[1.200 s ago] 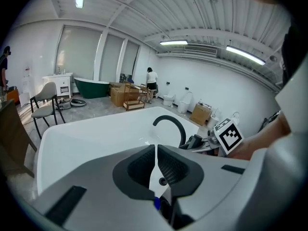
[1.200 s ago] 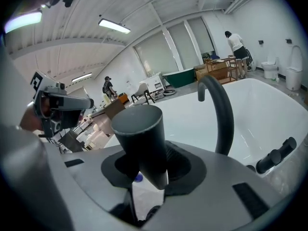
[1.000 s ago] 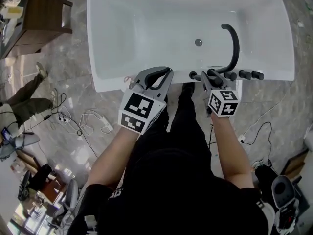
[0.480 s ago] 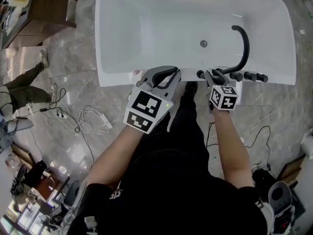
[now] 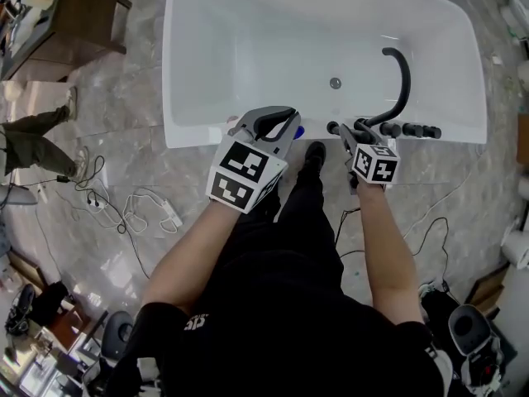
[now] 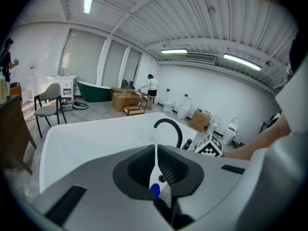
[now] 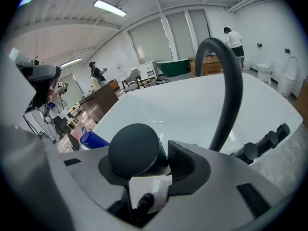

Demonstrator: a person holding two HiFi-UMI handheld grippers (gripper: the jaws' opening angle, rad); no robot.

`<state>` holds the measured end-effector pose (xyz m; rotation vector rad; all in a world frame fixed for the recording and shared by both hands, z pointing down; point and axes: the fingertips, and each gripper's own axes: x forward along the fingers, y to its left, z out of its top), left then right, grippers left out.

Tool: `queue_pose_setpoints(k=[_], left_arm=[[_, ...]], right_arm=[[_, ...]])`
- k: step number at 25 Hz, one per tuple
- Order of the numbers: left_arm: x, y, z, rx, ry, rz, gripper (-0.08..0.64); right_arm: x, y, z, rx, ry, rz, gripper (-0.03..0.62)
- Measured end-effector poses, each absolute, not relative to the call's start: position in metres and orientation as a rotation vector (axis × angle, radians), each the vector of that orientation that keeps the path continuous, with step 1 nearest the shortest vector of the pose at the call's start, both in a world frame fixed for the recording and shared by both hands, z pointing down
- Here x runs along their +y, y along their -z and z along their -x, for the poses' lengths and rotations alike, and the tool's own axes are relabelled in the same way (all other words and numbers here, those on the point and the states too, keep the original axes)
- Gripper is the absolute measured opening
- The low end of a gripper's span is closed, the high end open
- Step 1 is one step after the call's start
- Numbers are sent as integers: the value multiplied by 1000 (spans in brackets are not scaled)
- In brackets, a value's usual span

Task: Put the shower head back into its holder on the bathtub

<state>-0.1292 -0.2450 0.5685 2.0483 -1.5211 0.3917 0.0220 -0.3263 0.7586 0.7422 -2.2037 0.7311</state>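
We judge the black round-ended shower head (image 7: 134, 150) seated at the white bathtub (image 5: 248, 40) rim: right gripper (image 7: 161, 163) fingers have just been opening around it, left gripper (image 6: 155, 167) fingers clenched empty, withdrawal remaining.

1. Here's the grey marbled floor (image 5: 124, 151), carrying it all.
2. Standing on it up top, the white bathtub (image 5: 198, 136).
3. Left of the tub, loose cables (image 5: 124, 211) and a white power strip (image 5: 170, 214) sprawl.
4. Top left, a wooden table (image 5: 76, 15).
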Motion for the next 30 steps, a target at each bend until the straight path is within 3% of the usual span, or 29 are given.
queue_pose_setpoints(k=[3, 14, 22, 30], left_arm=[[-243, -566, 129, -1520, -387, -2058, 29], [-248, -579, 114, -1459, -375, -2028, 29], [-255, -561, 114, -1464, -337, -2033, 29], [-259, -521, 110, -1421, -225, -2113, 29]], right_arm=[[-332, -752, -33, -2227, -690, -807, 141], [-334, -780, -34, -2224, -778, -839, 169], [-332, -724, -26, -2310, -784, -739, 158], [-311, -656, -41, -2375, -825, -795, 72]])
